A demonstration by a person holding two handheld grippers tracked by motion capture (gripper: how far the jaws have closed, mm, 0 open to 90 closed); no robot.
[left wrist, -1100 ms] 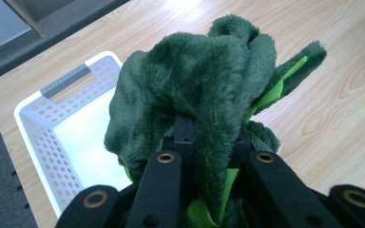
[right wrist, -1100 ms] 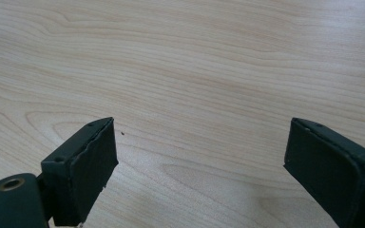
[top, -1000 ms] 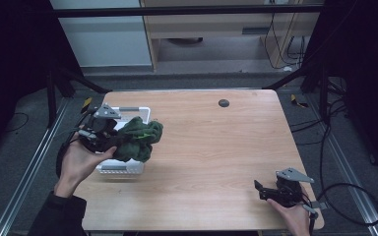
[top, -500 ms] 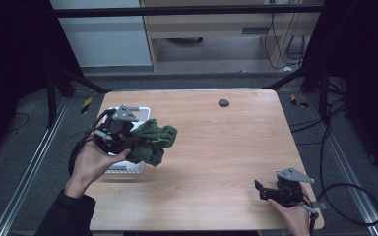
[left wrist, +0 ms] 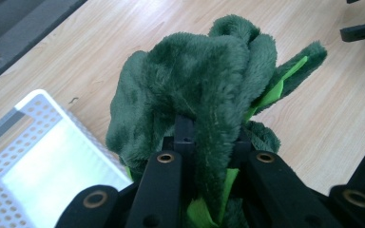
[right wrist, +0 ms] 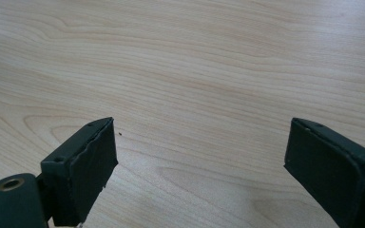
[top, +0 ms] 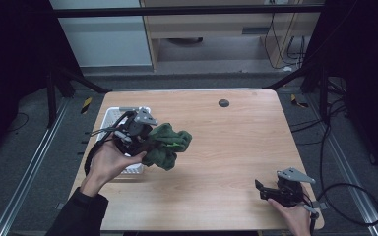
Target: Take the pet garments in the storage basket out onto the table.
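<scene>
The left claw (top: pixel 150 140) is clamped on a dark green plush cloth (top: pixel 166 146) — in the left gripper view the fuzzy fabric (left wrist: pixel 204 85) bunches up between the two black jaws and spills over them, with a strip of bright lime green showing along one fold. The cloth is held up off the wooden table (top: pixel 236 142), just to the right of a white perforated basket (top: pixel 109 117) that sits at the table's left edge; in the left gripper view the basket's (left wrist: pixel 33 142) corner sits just beside the hanging cloth. The person's left hand (top: pixel 109 162) wraps the gripper from below, dark sleeve running in from the bottom. Over at the near right corner, the right claw (top: pixel 265 190) rests low by the table edge, held in the right hand (top: pixel 291 216) — its jaws stand wide apart, nothing between them but bare wood grain in the right gripper view. A small dark round spot (top: pixel 223 103) sits on the far side of the table, well apart from both claws.
</scene>
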